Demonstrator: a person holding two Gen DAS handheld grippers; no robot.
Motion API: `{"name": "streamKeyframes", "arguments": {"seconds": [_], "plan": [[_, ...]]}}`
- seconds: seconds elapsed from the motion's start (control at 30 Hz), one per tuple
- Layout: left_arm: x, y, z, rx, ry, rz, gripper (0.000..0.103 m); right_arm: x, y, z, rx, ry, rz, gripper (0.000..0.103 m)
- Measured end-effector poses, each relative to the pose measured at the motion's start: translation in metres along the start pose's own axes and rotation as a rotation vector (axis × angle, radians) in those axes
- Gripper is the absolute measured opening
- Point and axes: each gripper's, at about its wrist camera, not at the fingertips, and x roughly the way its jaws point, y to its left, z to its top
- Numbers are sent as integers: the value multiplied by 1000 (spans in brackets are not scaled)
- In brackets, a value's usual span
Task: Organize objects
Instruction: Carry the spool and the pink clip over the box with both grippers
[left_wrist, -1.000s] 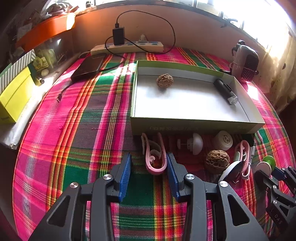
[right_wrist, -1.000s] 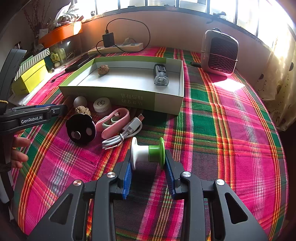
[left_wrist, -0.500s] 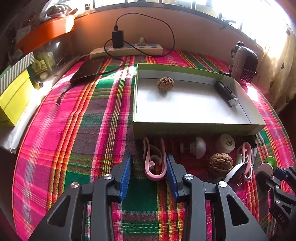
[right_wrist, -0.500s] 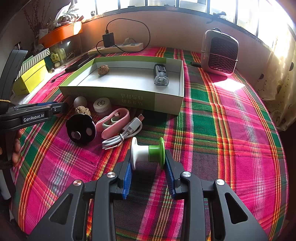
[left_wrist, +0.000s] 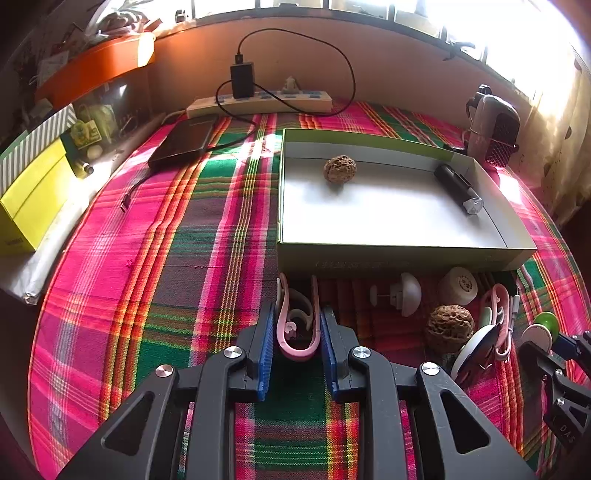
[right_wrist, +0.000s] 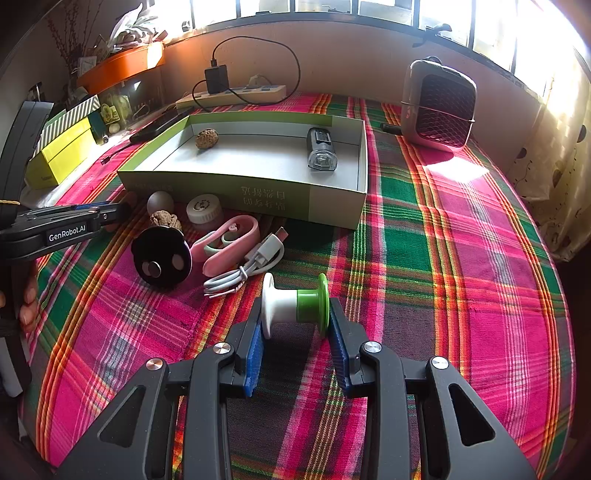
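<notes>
My left gripper is shut on a pink clip just in front of the open green box. The box holds a walnut and a black flashlight. My right gripper is shut on a white and green spool on the cloth. Between the grippers lie a second walnut, a white cap, a white mushroom-shaped piece, another pink clip, a white cable and a black disc.
A plaid cloth covers the table. A small heater stands at the back right. A power strip, a black tablet and a yellow box lie at the back and left.
My left gripper has closed on the pink clip and the view has moved slightly back from the box. My right gripper and spool have not moved.
</notes>
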Motion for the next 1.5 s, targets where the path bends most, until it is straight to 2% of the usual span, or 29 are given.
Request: {"name": "streamKeyframes", "arguments": {"seconds": [0.5, 0.8, 1.2, 1.5], "plan": [[-5, -1, -3, 1, -5, -13, 21, 0, 0, 0, -1, 0, 1, 33], [-30, -7, 3, 30, -65, -29, 21, -13, -2, 10, 1, -35, 5, 33], [-43, -16, 21, 50, -99, -81, 21, -30, -3, 53, -25, -119, 9, 33], [-24, -19, 36, 55, -78, -96, 21, -11, 3, 93, -53, -125, 53, 33]]}}
